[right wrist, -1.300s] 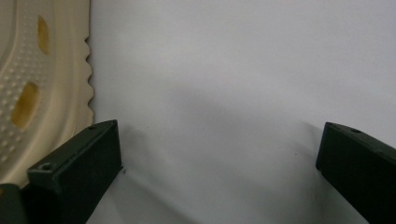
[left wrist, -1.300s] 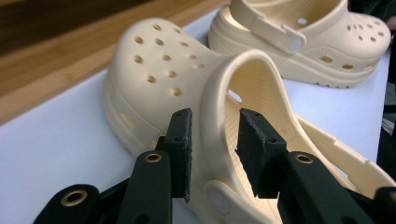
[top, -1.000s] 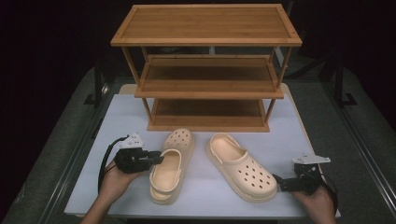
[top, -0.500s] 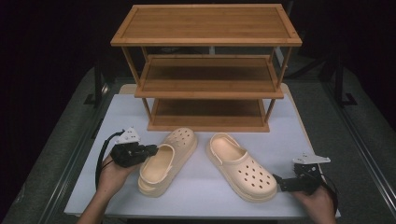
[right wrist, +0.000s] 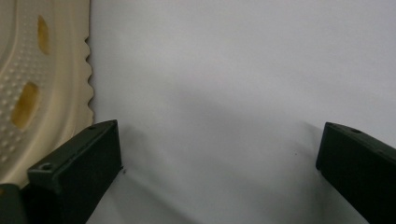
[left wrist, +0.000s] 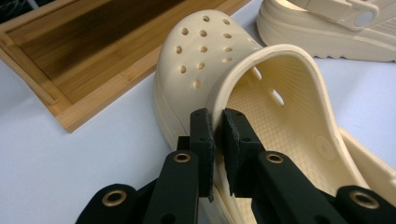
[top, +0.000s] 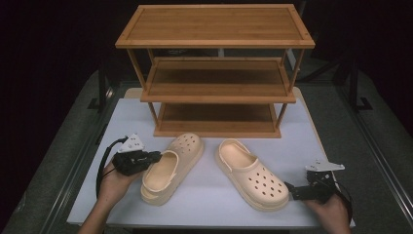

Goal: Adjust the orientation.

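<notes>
Underneath, pebbled foam clog [left wrist: 280,107] (perforated toe)

Left claw [left wrist: 217,128] clamped tight, right claw [right wrist: 219,154] wide apart.

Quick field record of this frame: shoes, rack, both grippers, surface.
left gripper: jaws have just been closing, now pinching the side wall of the left clog
left clog: cream, toe toward the rack, heel end nearer the person
right gripper: open, nothing between the jaws, beside the toe of the right clog
right clog: cream, flat on the table, heel toward the rack
rack: wooden, three shelves, behind both clogs
table: white top
</notes>
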Action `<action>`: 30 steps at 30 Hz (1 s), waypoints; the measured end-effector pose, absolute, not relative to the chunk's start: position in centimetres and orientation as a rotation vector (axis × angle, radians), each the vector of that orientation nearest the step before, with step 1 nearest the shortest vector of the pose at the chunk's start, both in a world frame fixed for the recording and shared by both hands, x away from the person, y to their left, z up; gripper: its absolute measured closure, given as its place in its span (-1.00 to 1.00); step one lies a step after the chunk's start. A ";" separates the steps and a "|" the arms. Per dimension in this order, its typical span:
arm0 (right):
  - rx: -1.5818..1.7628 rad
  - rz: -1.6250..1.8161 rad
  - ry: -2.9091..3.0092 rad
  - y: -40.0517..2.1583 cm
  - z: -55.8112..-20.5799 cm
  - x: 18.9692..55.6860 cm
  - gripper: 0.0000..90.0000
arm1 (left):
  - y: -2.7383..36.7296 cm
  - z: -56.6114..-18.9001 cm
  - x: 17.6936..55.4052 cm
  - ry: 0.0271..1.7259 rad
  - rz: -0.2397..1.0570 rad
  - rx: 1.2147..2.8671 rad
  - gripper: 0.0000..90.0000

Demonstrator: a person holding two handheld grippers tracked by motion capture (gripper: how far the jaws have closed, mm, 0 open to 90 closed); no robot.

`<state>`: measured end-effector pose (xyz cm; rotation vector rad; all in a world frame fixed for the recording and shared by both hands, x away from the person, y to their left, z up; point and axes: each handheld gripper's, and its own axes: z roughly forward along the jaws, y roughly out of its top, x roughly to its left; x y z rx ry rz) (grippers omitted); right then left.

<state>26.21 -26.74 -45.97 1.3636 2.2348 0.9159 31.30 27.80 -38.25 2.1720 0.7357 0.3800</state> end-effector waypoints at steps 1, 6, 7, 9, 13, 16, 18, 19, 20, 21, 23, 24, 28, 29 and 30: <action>1.364 0.916 2.235 -26.7 -46.0 26.2 -1.00 | 27.8 -38.2 31.3 0.735 0.382 2.173 0.83; 1.361 0.916 2.235 -26.7 -46.0 26.2 -1.00 | 28.4 -38.1 31.4 0.749 0.401 2.176 0.84; 1.361 0.916 2.235 -26.7 -46.0 26.2 -1.00 | 28.6 -38.1 31.4 0.753 0.399 2.176 0.84; 1.364 0.916 2.235 -26.7 -46.0 26.2 -1.00 | 28.7 -38.1 31.4 0.758 0.398 2.171 0.84; 1.365 0.916 2.235 -26.7 -46.0 26.2 -1.00 | 28.7 -38.2 31.2 0.750 0.384 2.161 0.82; 1.364 0.916 2.235 -26.7 -46.0 26.2 -1.00 | 28.9 -38.2 31.1 0.751 0.358 2.141 0.75; 1.364 0.916 2.235 -26.7 -46.0 26.2 -1.00 | 29.2 -38.1 31.2 0.763 0.336 2.138 0.55; 1.363 0.916 2.235 -26.7 -46.0 26.2 -1.00 | 29.3 -38.1 31.2 0.764 0.338 2.133 0.46; 1.364 0.917 2.235 -26.7 -46.0 26.2 -1.00 | 29.4 -38.0 31.1 0.773 0.333 2.123 0.41; 1.363 0.916 2.235 -26.7 -46.0 26.2 -1.00 | 29.5 -37.9 31.1 0.779 0.328 2.116 0.32; 1.364 0.916 2.235 -26.7 -46.0 26.2 -1.00 | 29.7 -37.8 31.2 0.784 0.313 2.106 0.17; 1.364 0.916 2.235 -26.7 -46.0 26.2 -1.00 | 29.9 -37.7 31.2 0.788 0.312 2.110 0.08; 1.363 0.916 2.235 -26.7 -46.0 26.2 -1.00 | 30.4 -37.5 31.0 0.804 0.301 2.096 -0.19; 1.364 0.916 2.235 -26.7 -46.0 26.2 -1.00 | 30.5 -37.4 31.0 0.806 0.298 2.092 -0.22; 1.364 0.916 2.235 -26.7 -46.0 26.2 -1.00 | 30.7 -37.4 30.9 0.813 0.291 2.085 -0.27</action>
